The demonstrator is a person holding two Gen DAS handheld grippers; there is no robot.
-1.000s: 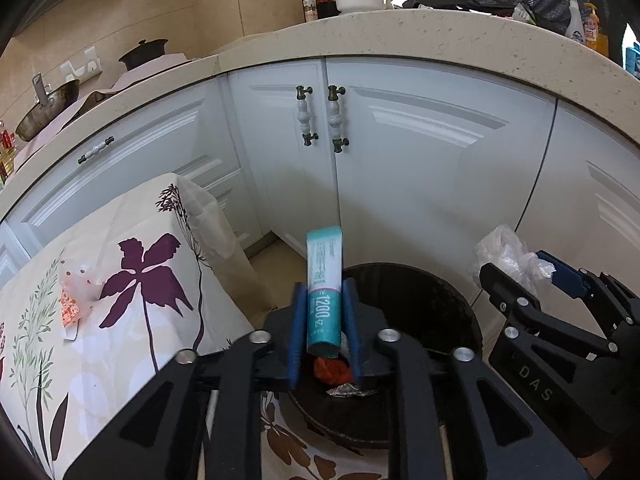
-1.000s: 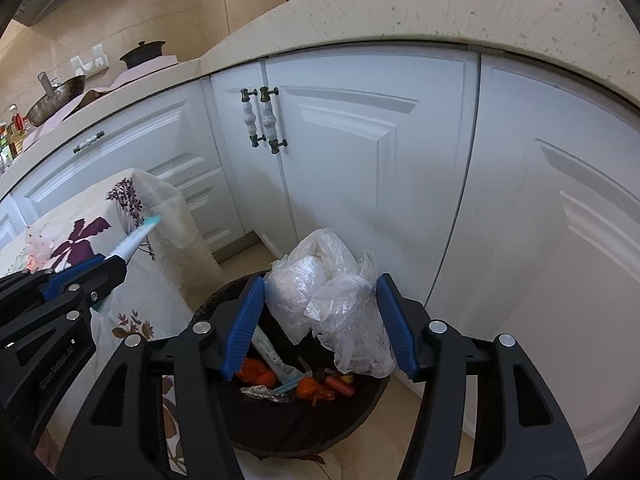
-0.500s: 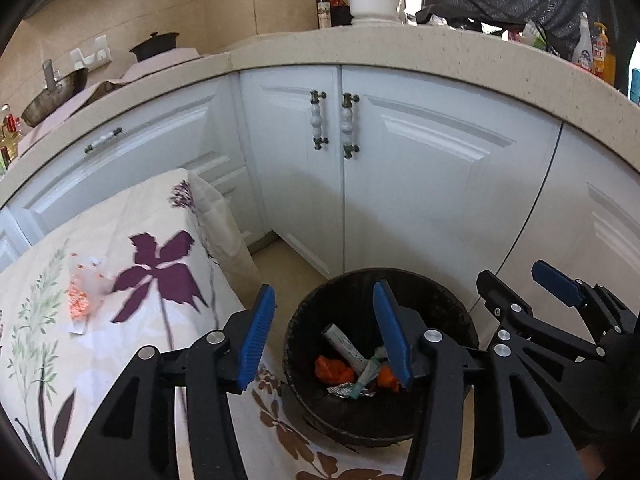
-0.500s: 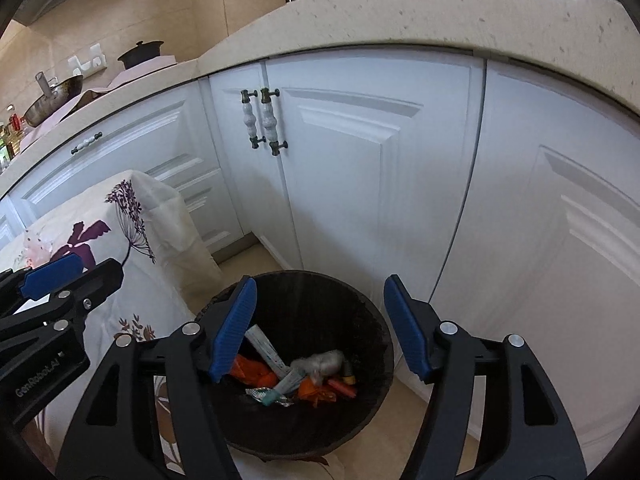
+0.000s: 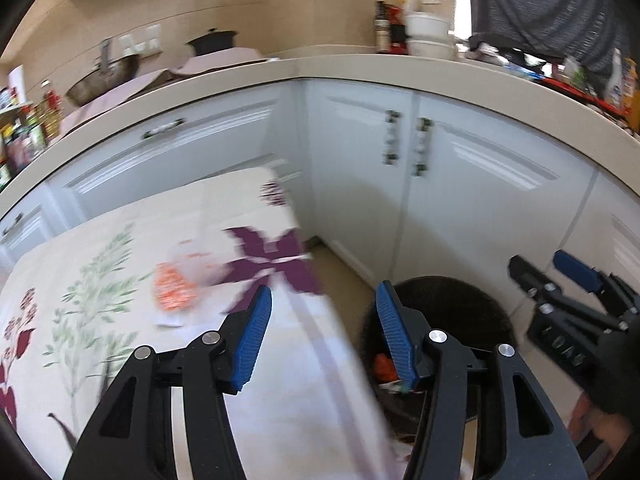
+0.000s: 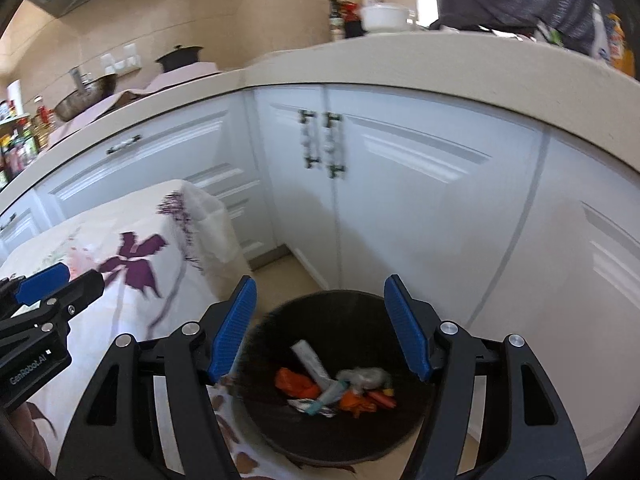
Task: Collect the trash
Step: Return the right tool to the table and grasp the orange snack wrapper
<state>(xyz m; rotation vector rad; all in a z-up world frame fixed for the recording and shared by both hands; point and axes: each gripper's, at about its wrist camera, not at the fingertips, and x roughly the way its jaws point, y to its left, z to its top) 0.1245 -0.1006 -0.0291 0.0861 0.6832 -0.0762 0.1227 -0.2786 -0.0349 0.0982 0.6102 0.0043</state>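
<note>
While both of my jaws stand spread, this is what I read:

Left gripper (image 5: 324, 336): jaws have just been opening, nothing between them; they hang over the near edge of the floral cloth (image 5: 120, 264) and the left rim of the bin.
Right gripper (image 6: 320, 328): jaws apart and empty, over the bin.
Bin (image 6: 280, 420): dark, round, on the floor right of the cloth, near the white cupboard doors (image 6: 400, 208).
Trash in bin (image 6: 336, 388): a pale tube, orange scraps and a grey crumpled wad lie on the bottom.
Trash on cloth (image 5: 176, 292): I see one orange and white wrapper, blurred, left of my left gripper, beside the purple flower print.
Counter (image 6: 400, 60): far, above the cupboards, carrying pots and bottles.
</note>
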